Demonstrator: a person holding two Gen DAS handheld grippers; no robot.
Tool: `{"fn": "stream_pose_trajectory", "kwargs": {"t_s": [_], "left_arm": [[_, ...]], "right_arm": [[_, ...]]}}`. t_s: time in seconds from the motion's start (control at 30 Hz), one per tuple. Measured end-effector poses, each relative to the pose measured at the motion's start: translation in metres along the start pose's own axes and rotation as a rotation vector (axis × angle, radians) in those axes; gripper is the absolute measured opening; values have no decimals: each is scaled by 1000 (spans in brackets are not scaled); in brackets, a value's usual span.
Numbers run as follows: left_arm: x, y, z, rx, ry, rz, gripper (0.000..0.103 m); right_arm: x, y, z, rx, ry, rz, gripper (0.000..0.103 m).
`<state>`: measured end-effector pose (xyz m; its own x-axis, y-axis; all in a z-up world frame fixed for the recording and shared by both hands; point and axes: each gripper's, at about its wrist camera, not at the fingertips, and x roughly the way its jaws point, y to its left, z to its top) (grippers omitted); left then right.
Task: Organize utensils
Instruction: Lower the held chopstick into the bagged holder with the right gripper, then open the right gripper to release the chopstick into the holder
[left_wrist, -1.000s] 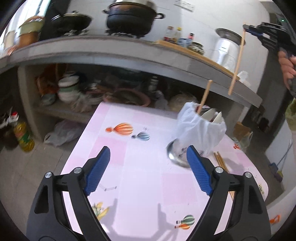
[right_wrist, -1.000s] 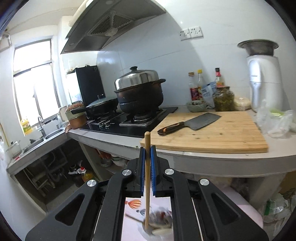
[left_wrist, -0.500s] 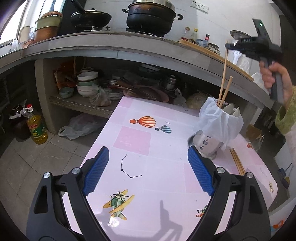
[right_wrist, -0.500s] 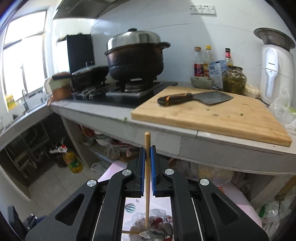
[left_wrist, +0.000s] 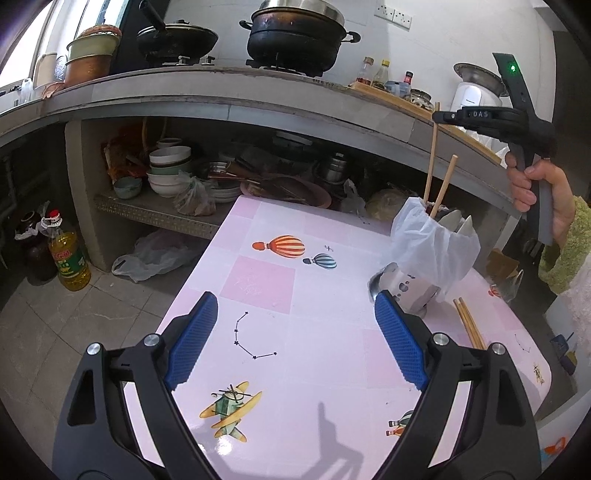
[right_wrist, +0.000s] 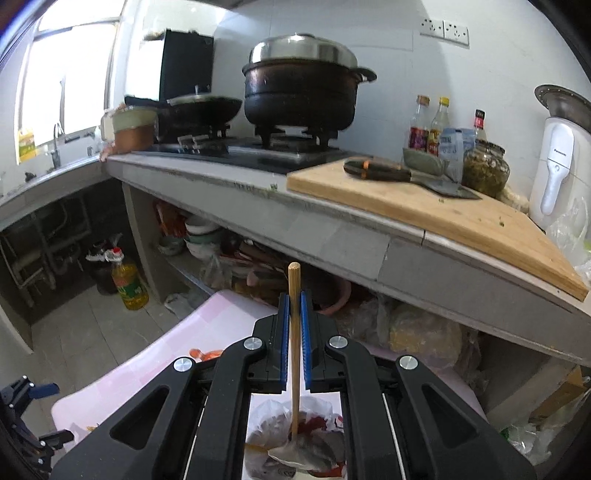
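right gripper (right_wrist: 294, 306) pinches chopstick (right_wrist: 294, 332) — tip inside holder (left_wrist: 417, 291).

- Chopstick (right_wrist: 294, 354) tip hidden inside the bag-lined holder (left_wrist: 432, 254)
- Loose chopsticks (left_wrist: 468, 325) at the counter (left_wrist: 325, 332) edge partly hidden behind the left gripper (left_wrist: 291, 339)

Left wrist view: looking forward and down past wide-set jaws, low over the pink tabletop (left_wrist: 314, 332), facing the shelf under the counter. Right wrist view: higher, close above the bag-lined holder (right_wrist: 295, 435), facing the counter (right_wrist: 332, 218) and stove (right_wrist: 258, 151), tilted down. Shared by both: holder (left_wrist: 424, 266), tabletop edge (right_wrist: 129, 369), counter (left_wrist: 229, 103), black pot (left_wrist: 299, 37) (right_wrist: 303, 92), oil bottle (left_wrist: 68, 258) (right_wrist: 129, 284). Right gripper (left_wrist: 439, 117) visible at upper right in the left view.
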<state>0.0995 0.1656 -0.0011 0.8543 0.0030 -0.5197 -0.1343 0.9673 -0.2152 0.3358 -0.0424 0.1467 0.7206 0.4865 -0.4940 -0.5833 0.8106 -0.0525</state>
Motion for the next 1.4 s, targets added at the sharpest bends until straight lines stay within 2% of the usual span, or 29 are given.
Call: {"fn": "stream_pose_trajectory", "kwargs": {"t_s": [0.23,0.47,0.7,0.83,0.97,1.3,1.4], "left_arm": [[-1,1,-1,-7,5,0,83],[-1,6,1,-13,-1,3,83],[1,9,-2,-20,5,0,83],[1,10,-3,-21,3,0,83],[1,9,-3,-19,1,1,83],[-1,6,-3,-13,2,-2,83],[-4,0,-4,1,-1,-4,83]], "right_arm": [[2,-1,4,45,-26,21,7],[-16,-7,-23,99,-56,28,7],[-37,-5,-55,89,-76,4,7],[-36,-4,-69,99,-60,16,7],[-22,-5,-77,110,-8,28,7],[-6,-14,-77,164,68,79,8],[-10,-8,-80,139,70,84,8]]}}
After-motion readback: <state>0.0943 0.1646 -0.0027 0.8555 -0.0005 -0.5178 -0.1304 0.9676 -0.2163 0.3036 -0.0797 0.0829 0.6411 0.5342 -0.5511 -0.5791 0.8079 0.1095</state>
